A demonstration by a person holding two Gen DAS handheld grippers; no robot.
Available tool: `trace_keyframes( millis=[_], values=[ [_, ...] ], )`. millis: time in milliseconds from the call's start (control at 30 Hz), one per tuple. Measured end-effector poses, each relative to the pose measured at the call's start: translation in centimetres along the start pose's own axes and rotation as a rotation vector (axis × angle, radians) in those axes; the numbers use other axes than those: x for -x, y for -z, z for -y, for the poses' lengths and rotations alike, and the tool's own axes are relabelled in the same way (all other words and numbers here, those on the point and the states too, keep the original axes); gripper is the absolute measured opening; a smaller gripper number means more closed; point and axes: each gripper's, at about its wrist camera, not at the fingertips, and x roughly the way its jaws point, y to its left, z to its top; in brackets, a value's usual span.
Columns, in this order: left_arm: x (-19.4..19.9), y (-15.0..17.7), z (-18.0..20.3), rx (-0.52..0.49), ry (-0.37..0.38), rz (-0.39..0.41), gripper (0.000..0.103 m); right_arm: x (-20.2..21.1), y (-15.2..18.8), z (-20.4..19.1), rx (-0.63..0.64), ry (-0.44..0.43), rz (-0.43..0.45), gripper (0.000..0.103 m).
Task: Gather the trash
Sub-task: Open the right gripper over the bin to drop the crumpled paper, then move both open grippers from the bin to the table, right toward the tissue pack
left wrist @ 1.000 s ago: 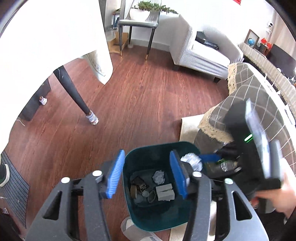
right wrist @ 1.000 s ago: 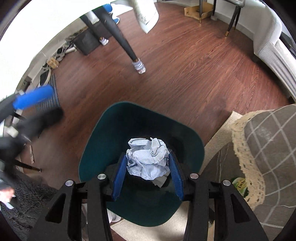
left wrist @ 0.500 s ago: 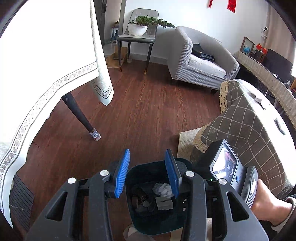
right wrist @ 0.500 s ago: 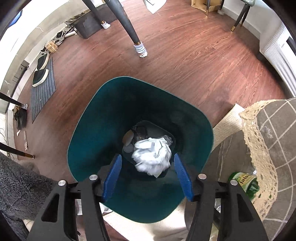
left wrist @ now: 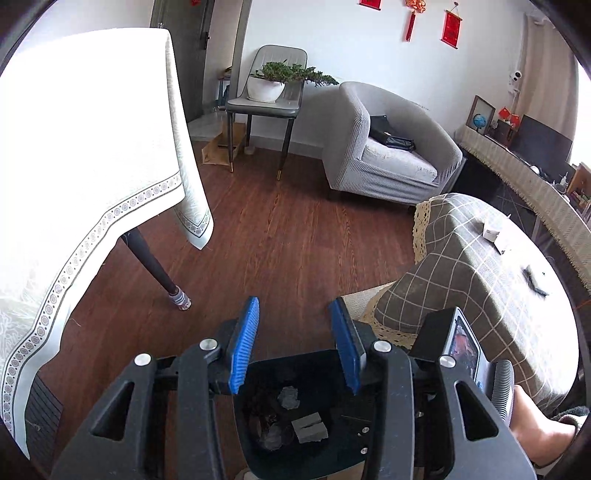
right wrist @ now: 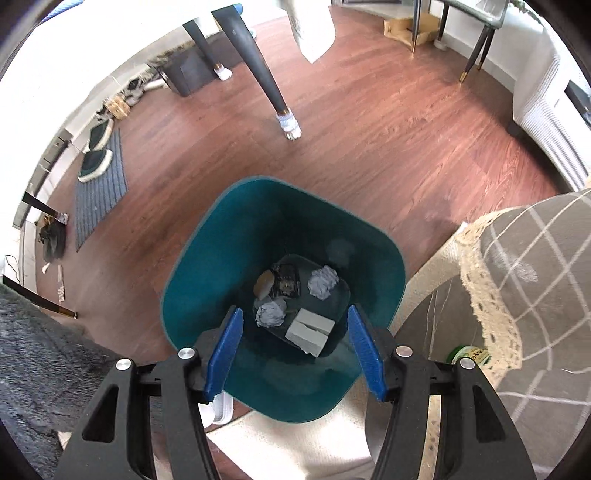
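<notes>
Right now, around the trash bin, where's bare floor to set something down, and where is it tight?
Free: the wood floor between the teal bin, the socked table leg and the grey armchair. Tight: the bin's right side, hemmed by the checked-cloth table with a green bottle beneath. The bin bottom already holds crumpled paper.

Glossy plastic bin [right wrist: 192,295], crumpled paper wads [right wrist: 322,282], wood-grain floor [right wrist: 369,140].

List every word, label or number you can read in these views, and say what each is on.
None can be read.
Red wall hangings: gold marks, too small to read.
Green bottle label beside the checked cloth: print too blurred to read.
Small white box on the checked cloth: no readable print.
Screen on the right gripper: blurred.
</notes>
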Motion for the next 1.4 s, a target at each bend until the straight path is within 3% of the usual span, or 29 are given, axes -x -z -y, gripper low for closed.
trace_keyframes(
  millis=[500, 767, 1100, 1300, 1400],
  values=[
    [1.0, -2.3, 5.0, -0.044, 0.042, 0.075, 0.053, 11.0, 1.0, 0.9, 0.009, -0.017, 0.269, 0.060],
    [1.4, -3.1, 8.7, -0.105, 0.112, 0.125, 0.062, 16.5, 2.9, 4.1, -0.054, 0.062, 0.414, 0.060],
    [-0.6, -3.7, 13.0, -0.175, 0.186, 0.108, 0.071, 20.4, 6.3, 9.4, -0.214, 0.158, 0.517, 0.060],
    [-1.3, -4.6, 16.3, -0.244, 0.221, 0.141, 0.074, 21.7, 8.8, 12.7, -0.302, 0.208, 0.548, 0.060],
    [-2.5, -5.3, 18.0, -0.270, 0.259, 0.126, 0.074, 22.6, 10.2, 14.1, -0.349, 0.231, 0.579, 0.070]
  ],
)
